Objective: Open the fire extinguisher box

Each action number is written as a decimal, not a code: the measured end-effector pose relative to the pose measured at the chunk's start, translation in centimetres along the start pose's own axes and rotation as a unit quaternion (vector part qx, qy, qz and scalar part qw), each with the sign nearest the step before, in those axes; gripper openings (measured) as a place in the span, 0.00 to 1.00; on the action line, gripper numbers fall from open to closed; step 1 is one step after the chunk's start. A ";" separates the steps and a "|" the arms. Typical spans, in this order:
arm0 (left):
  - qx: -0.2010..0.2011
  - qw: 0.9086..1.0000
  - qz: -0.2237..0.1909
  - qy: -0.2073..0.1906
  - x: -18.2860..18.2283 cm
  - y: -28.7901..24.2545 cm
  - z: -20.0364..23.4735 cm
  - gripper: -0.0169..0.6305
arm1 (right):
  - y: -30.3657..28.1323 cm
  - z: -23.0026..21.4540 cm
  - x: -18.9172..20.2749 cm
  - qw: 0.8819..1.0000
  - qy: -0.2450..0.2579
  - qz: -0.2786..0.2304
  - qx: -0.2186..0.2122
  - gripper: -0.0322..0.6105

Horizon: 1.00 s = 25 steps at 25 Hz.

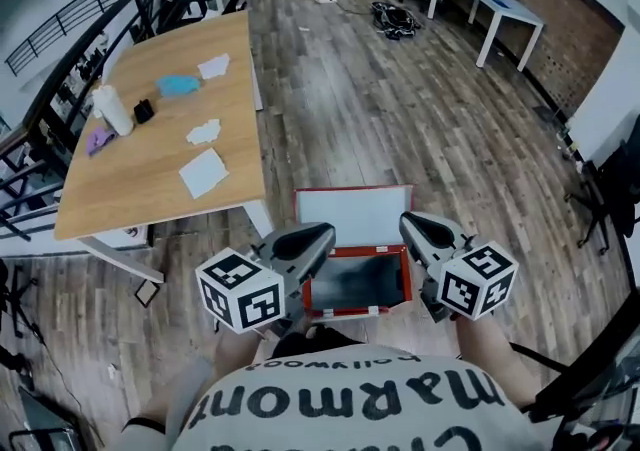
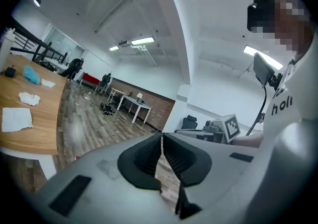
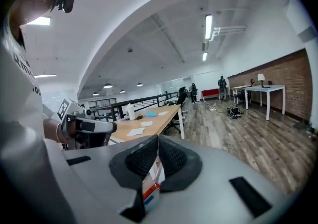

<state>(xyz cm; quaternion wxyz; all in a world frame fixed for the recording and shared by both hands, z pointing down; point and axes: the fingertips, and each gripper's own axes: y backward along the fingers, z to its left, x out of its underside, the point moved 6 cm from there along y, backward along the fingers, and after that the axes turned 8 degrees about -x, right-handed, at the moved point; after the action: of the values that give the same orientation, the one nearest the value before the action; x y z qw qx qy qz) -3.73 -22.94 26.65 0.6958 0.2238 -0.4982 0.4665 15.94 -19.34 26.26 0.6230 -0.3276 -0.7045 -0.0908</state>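
lid (image 1: 352, 216) lay open behind fire extinguisher box (image 1: 309, 297). judged stiff, light metal; hold at lid's free edge. left tongs (image 1: 322, 233), right tongs (image 1: 409, 224) closed, empty.

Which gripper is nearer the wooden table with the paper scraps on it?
Left. The left gripper hangs near the wooden table; the right gripper is farther off, across the open red box.

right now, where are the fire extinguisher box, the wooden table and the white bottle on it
fire extinguisher box (image 1: 353, 217), head view, white inside of its open lid
wooden table (image 1: 140, 179), head view, bare top
white bottle (image 1: 113, 111), head view, middle of its body
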 end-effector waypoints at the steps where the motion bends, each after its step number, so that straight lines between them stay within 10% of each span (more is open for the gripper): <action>1: -0.005 1.000 0.000 -0.005 0.1 0.0 -0.6 0.05 | 0.2 0.4 -0.1 1.000 0.001 -0.003 -0.010 0.07; 14: -0.086 0.996 0.003 0.000 5.0 2.1 -6.9 0.05 | 4.9 3.3 4.1 0.995 -0.045 0.008 -0.087 0.07; 25: -0.067 0.997 0.037 0.012 5.3 1.9 -6.7 0.04 | 4.3 4.0 5.2 0.996 -0.046 0.015 -0.074 0.07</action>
<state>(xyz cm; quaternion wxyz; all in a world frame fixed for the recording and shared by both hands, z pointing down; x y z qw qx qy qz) -1.76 -14.59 28.46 0.6972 0.1527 -0.5277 0.4606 15.12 -12.04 29.10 0.5656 -0.3873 -0.7184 -0.1184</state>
